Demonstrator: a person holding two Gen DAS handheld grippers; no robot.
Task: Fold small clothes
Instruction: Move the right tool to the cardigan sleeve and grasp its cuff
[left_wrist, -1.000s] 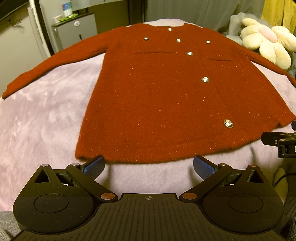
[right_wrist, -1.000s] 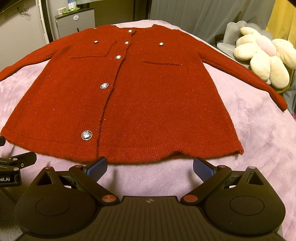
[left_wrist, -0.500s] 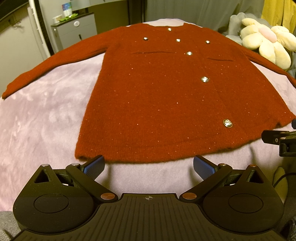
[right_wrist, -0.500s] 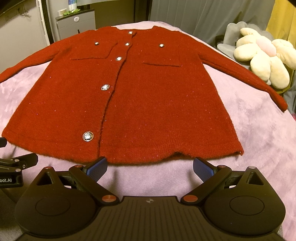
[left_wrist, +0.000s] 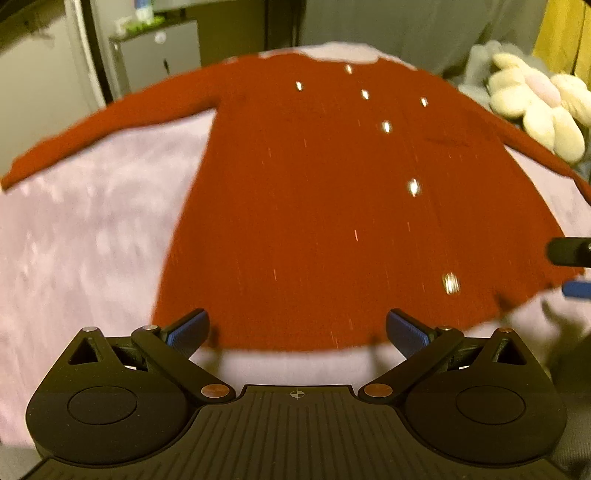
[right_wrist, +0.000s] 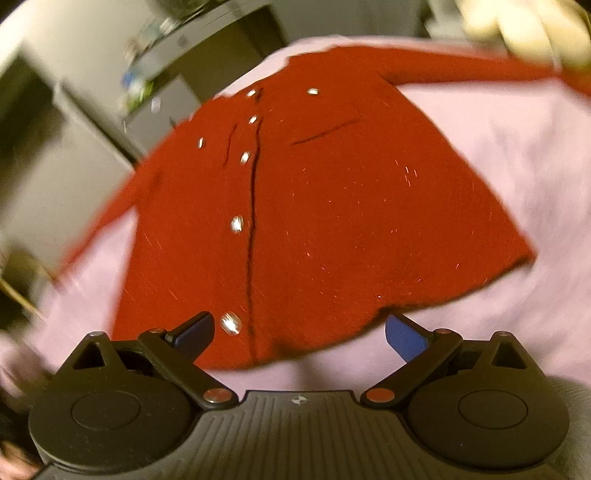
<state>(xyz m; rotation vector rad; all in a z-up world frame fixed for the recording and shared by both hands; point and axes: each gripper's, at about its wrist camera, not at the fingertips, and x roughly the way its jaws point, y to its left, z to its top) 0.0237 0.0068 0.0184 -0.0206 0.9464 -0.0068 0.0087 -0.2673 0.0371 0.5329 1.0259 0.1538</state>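
**Both grippers spread at the cardigan hem**

A red knitted cardigan (left_wrist: 332, 206) with silver buttons lies flat, sleeves out, on a pale pink fleece blanket (left_wrist: 85, 236). The left gripper (left_wrist: 297, 330) and right gripper (right_wrist: 299, 334) hover at its hem, fingers wide apart, holding nothing.

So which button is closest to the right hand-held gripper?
The lowest button, at the cardigan hem, just beside the right hand-held gripper; the others sit higher up.

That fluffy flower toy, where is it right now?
In the left wrist view the flower plush sits at the far right, beyond the red cardigan's right-hand sleeve, off the edge of the pink blanket.
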